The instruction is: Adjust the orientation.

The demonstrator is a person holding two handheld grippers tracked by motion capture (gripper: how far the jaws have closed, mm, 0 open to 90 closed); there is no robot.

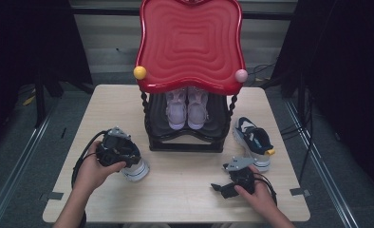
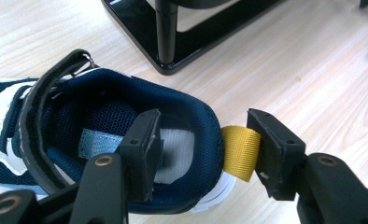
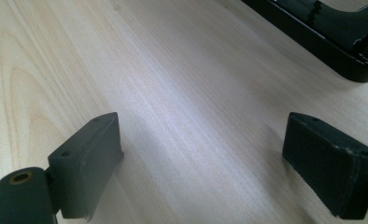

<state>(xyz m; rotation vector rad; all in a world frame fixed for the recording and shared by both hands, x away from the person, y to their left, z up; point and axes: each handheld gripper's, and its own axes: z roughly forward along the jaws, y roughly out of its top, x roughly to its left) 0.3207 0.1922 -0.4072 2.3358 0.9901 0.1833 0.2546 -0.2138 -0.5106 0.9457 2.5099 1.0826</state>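
Note:
A navy and white shoe (image 1: 137, 170) lies on the table at the left, in front of the rack. In the left gripper view, my left gripper (image 2: 205, 137) straddles the heel of this shoe (image 2: 102, 102). One jaw sits inside the opening with a gap to the heel wall. The other stands outside, against the yellow pull tab (image 2: 240, 149). The pads do not squeeze the heel. My right gripper (image 1: 219, 186) rests low at the front right, open over bare wood (image 3: 201, 154), with nothing between its jaws.
A black shoe rack (image 1: 185, 142) with a red wavy top (image 1: 190, 42) stands mid-table, with a pink pair (image 1: 187, 109) on its shelf. A second navy shoe (image 1: 254, 140) lies right of the rack. The rack's base (image 3: 322, 32) is near the right gripper.

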